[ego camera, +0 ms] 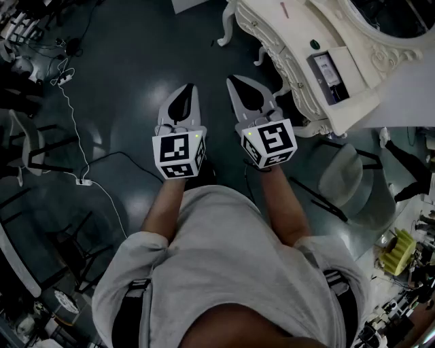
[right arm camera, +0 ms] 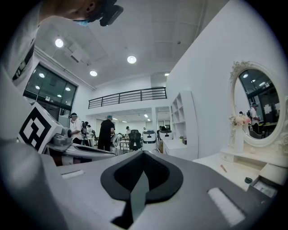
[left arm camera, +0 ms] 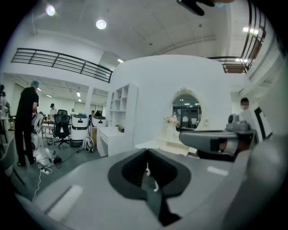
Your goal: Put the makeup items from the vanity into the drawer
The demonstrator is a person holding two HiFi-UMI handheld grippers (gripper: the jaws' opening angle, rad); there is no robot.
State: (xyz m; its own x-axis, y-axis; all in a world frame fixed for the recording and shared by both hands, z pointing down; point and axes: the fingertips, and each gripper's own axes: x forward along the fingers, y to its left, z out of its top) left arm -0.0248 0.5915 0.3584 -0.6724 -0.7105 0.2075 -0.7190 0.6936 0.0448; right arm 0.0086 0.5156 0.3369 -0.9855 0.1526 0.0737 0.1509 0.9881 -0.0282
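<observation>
**Both grippers shut and empty, short of the vanity**

The person stood on the dark floor [ego camera: 122, 102] and held both tools out ahead at about waist height. The left gripper [ego camera: 191, 89] had its jaws pressed together with nothing between them; the right gripper [right arm camera: 143, 155] was likewise clenched on nothing, as each gripper view confirmed.

The vanity [ego camera: 353, 102] lay ahead and to the right of both tools. Neither gripper touched it. On its cream top sat three small items: a slim pink pencil [ego camera: 284, 10] farthest off, a small green pot [ego camera: 314, 45] in the middle, and a dark-faced box [ego camera: 327, 71] nearest the front edge. In the right gripper view, the same items lay low at the right, below the oval mirror [right arm camera: 256, 103].

All three items therefore lay to the right of the jaws, and the right gripper was the nearer one. The pencil's long axis ran roughly away from the person, close to the line of the jaws. A grasp would probably call for a turn rightward and for opened jaws. No open drawer could be made out.
</observation>
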